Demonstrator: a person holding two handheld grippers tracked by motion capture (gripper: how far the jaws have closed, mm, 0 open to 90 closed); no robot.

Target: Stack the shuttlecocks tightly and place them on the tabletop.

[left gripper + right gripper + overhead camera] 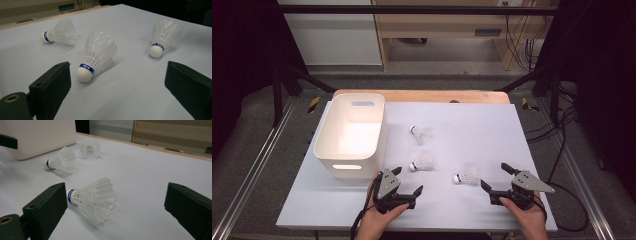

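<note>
Behind the right gripper's (116, 202) spread jaws, nearest shuttlecock's (93, 196) cork hidden; left gripper (117, 87) likewise spread.

We see a white table (492, 125) bearing a white bin (352, 135) and three shuttlecocks (422, 162), lying apart.

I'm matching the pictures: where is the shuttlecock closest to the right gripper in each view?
High view: shuttlecock low, right of centre.
Left gripper view: shuttlecock upper right.
Right gripper view: shuttlecock centre, by the left-hand jaw.
Shared landmark: middle shuttlecock, to its left in all three.
</note>
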